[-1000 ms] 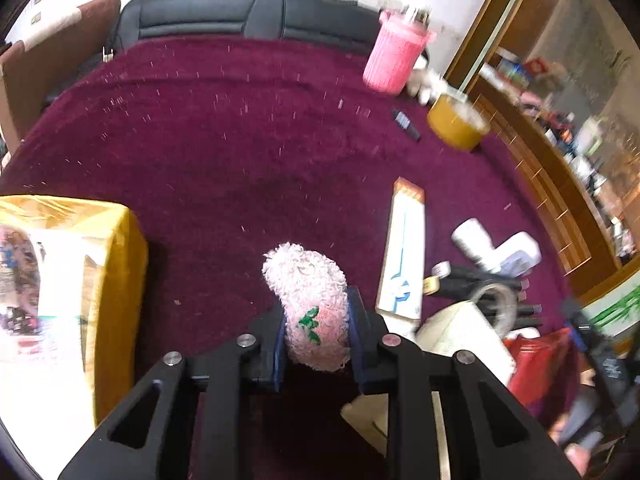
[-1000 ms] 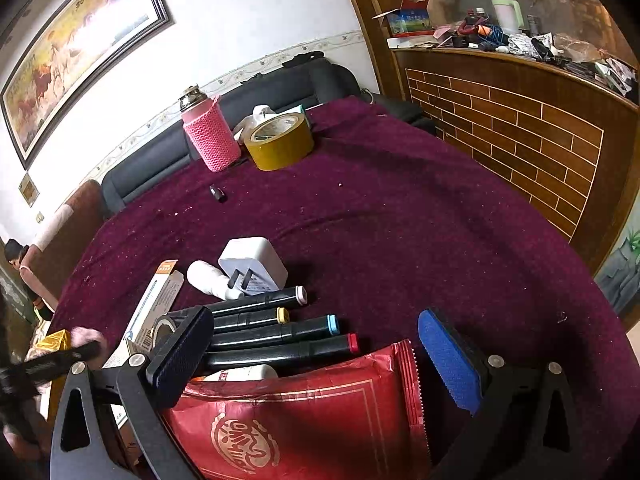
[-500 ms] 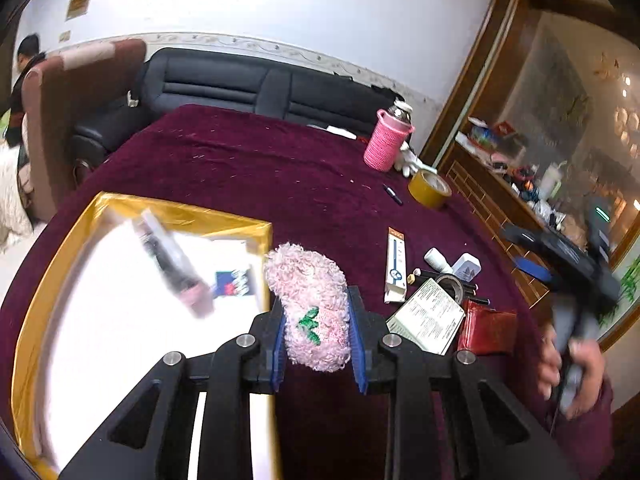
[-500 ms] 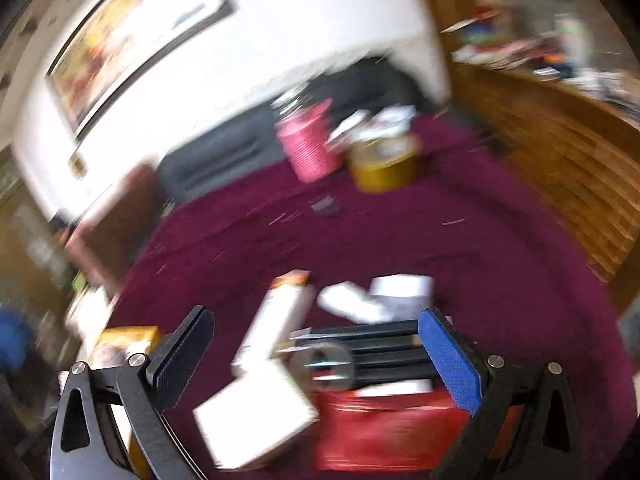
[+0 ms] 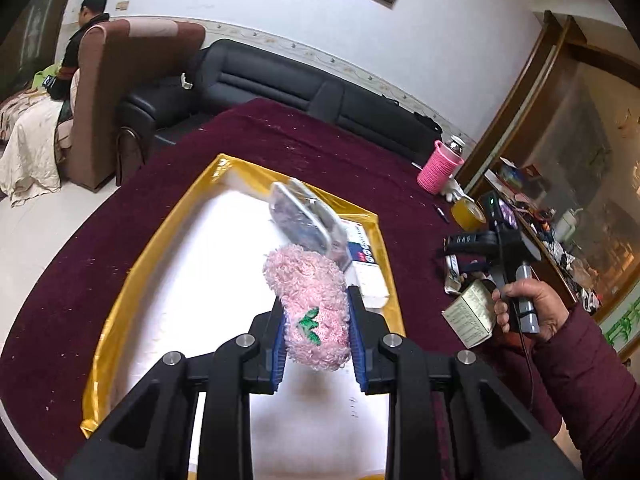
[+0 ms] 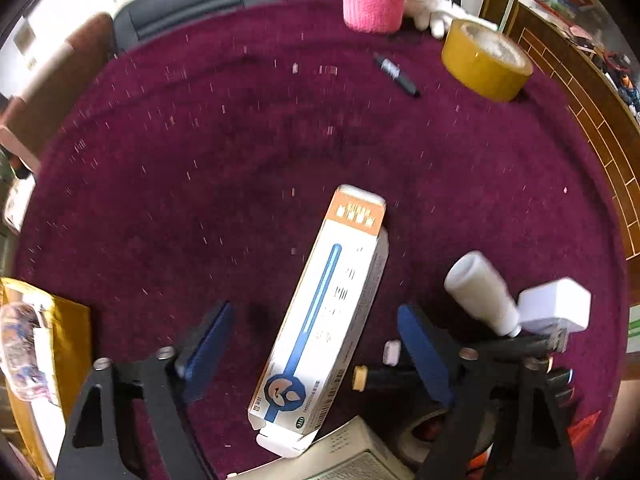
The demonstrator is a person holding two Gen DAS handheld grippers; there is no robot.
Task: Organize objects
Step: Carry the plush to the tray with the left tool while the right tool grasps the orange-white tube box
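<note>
At the lower centre of the left wrist frame we have the pink plush toy (image 5: 316, 304) clamped between the pads of our left gripper (image 5: 317, 330), above the white floor of the gold-rimmed box (image 5: 120, 280); a clear packet (image 5: 304, 216) and a small carton (image 5: 366, 268) lie inside toward centre frame. Lower centre of the right wrist frame, our right gripper (image 6: 316, 344) is spread wide, fingers either side of the long white box (image 6: 324, 316) on the maroon cloth (image 6: 240, 140), not touching it.

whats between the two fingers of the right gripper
In the right wrist view, a long white carton with an orange end lies on the purple tablecloth, running lengthwise through the gap of the open right gripper.
</note>
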